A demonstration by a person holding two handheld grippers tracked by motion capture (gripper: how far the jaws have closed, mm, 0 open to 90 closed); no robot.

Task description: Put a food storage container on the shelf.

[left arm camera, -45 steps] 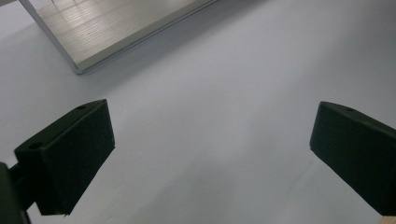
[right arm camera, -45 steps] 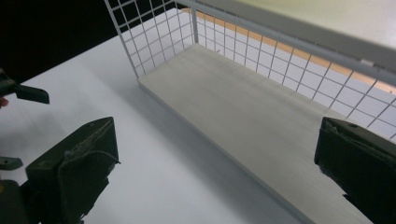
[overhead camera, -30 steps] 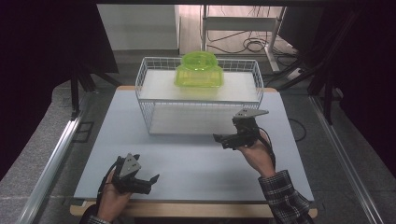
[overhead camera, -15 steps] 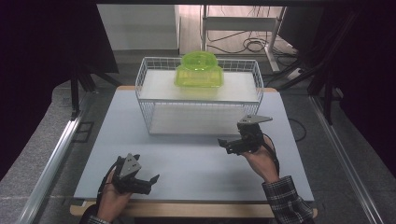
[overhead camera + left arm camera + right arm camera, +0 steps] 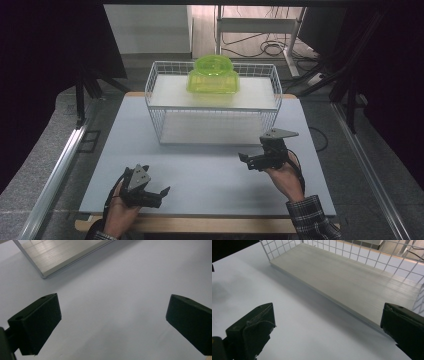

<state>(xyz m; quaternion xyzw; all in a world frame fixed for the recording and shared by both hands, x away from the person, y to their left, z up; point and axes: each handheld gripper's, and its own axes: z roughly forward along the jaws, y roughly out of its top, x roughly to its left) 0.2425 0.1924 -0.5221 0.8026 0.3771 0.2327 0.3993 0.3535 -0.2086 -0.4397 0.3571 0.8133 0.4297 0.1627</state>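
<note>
Green container [image 5: 213, 75]: translucent lime plastic, standing on the upper shelf [image 5: 260, 95] of the wire rack, towards the back and slightly left of centre; nothing touches it.
Wire rack [image 5: 152, 107]: white mesh frame at the far middle of the desk, open towards the person; its lower shelf [image 5: 352, 282] lies bare.
Right gripper [image 5: 246, 161]: held above the desk just in front of the rack's right half, pointing left across the desk; fingers [image 5: 253, 325] wide apart, nothing between them. Its own view looks over the front edge of the lower shelf.
Left gripper [image 5: 162, 192]: low near the front left of the desk, well apart from the rack; fingers [image 5: 37, 320] spread and empty, one corner of the lower shelf at the top of its view.
Desk [image 5: 200, 170]: pale grey sheet, otherwise bare.
Step in hand (judged): approach; no grasp yet made, the container well apart from both grippers.
Next move (judged): the nearer right gripper would need to rise to upper-shelf height, reach over the mesh rim and straddle the container's wall or rim before closing; snagging the wire is the likely hazard.
</note>
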